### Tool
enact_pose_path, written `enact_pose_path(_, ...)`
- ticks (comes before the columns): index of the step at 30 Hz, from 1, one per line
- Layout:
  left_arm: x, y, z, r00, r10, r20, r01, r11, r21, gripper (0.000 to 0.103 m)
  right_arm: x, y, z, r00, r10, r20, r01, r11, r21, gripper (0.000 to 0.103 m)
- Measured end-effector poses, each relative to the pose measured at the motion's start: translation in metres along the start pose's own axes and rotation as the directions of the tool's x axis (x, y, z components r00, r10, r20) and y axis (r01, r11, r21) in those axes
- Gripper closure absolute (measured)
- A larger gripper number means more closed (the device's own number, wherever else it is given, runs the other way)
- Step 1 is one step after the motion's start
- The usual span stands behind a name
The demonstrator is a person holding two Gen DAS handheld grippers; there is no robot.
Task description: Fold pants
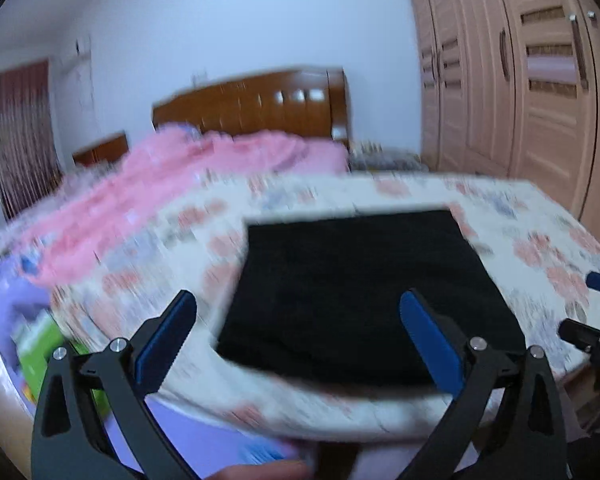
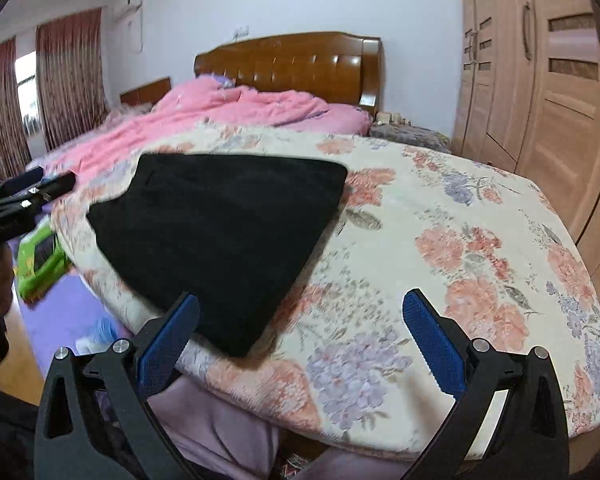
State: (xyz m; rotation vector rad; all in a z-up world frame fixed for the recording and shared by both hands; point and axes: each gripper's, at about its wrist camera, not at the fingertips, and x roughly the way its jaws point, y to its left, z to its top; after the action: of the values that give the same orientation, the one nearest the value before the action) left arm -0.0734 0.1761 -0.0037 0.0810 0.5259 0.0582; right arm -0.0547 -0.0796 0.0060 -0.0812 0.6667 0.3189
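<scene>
Both grippers, left gripper (image 1: 298,334) and right gripper (image 2: 300,336), stand open, empty. Black pants (image 2: 220,236) lie folded compact on the floral bedcover (image 2: 460,248). Folding appears complete; next calls for inspection only.

We had the left wrist view low at the foot of the bed (image 1: 400,196), facing up its length toward the headboard (image 1: 256,104), with the black pants (image 1: 356,292) close and centred before it. The right wrist view sat at the same end of the bed (image 2: 440,220), turned toward the same headboard (image 2: 292,64), the pants (image 2: 220,232) lying to its left. Both views shared the pants, the headboard and the wardrobe (image 1: 540,80) right of the bed.
</scene>
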Motion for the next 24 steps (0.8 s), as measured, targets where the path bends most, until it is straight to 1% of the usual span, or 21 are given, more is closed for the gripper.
enact_pose_path(2,0.012,-0.015,-0.014,0.997,-0.006,-0.071,0.007,1.0,0.011,0.001,0.003,0.011,-0.003,1.0,0.003,-0.01,-0.004,0.999,-0.035,0.004)
enact_pose_path(5,0.017,-0.032,-0.029,0.994,-0.01,-0.108,0.016,0.998,0.055,0.001,0.007,0.024,-0.006,1.0,0.023,-0.021,-0.024,0.996,-0.082,0.004)
enact_pose_path(7,0.018,-0.037,-0.037,0.992,-0.012,-0.124,0.021,0.998,0.066,0.001,0.009,0.03,-0.008,0.999,0.025,-0.032,-0.028,0.994,-0.103,0.004)
enact_pose_path(10,0.017,-0.04,-0.04,0.992,-0.023,-0.122,0.032,0.997,0.074,0.001,0.01,0.03,-0.009,0.999,0.024,-0.032,-0.027,0.994,-0.103,0.004)
enact_pose_path(15,0.013,-0.043,-0.04,0.994,-0.029,-0.103,0.037,0.996,0.076,0.001,0.005,0.026,-0.01,1.0,0.027,-0.006,-0.028,0.997,-0.067,0.004)
enact_pose_path(24,0.014,-0.041,-0.04,0.993,-0.031,-0.112,0.038,0.998,0.057,0.001,-0.002,0.019,-0.014,1.0,0.024,0.013,-0.024,0.999,-0.039,0.004)
